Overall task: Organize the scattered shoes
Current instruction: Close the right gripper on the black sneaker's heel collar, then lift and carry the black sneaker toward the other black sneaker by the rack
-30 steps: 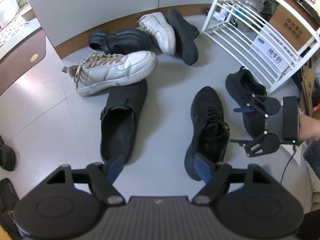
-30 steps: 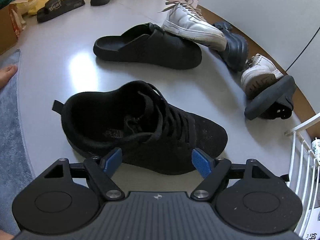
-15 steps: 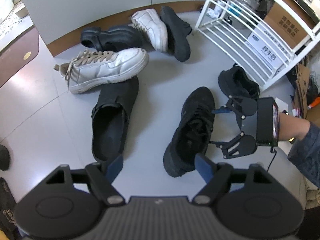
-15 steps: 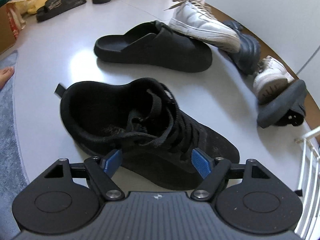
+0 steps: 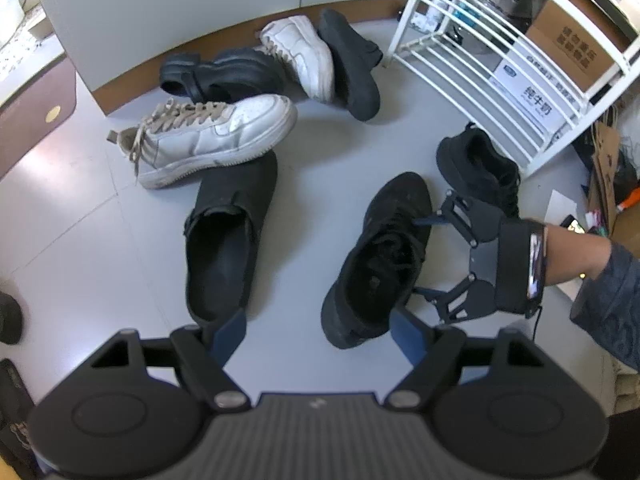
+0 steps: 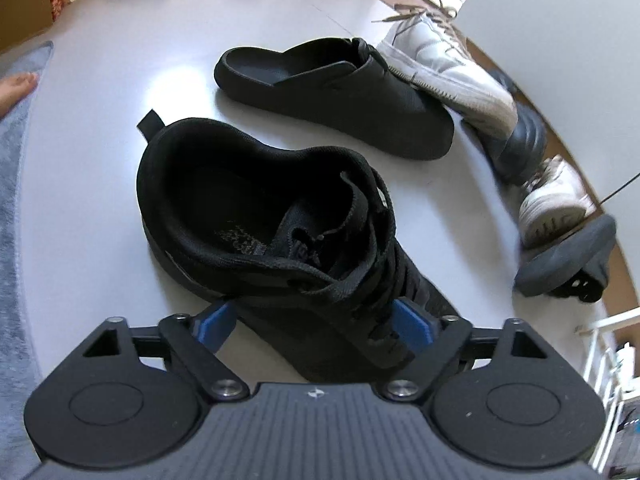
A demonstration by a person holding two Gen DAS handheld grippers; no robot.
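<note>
On the grey floor (image 5: 320, 184), the right gripper (image 6: 316, 320) straddles a black laced sneaker (image 5: 376, 256) at mid-shoe, its jaws apart on either side of the upper and not yet pressing in. The left gripper (image 5: 316, 326) hangs above, jaws also wide and holding nothing. The sneaker's likely mate (image 5: 476, 168) lies just beside the white shoe rack (image 5: 480, 76), whose shelves in view hold no shoes. A black clog (image 5: 228, 236), two white sneakers and other dark shoes sit scattered nearer the wall. Closing on soft fabric or loose laces could let the sneaker sag, twist or slip free when lifted.
</note>
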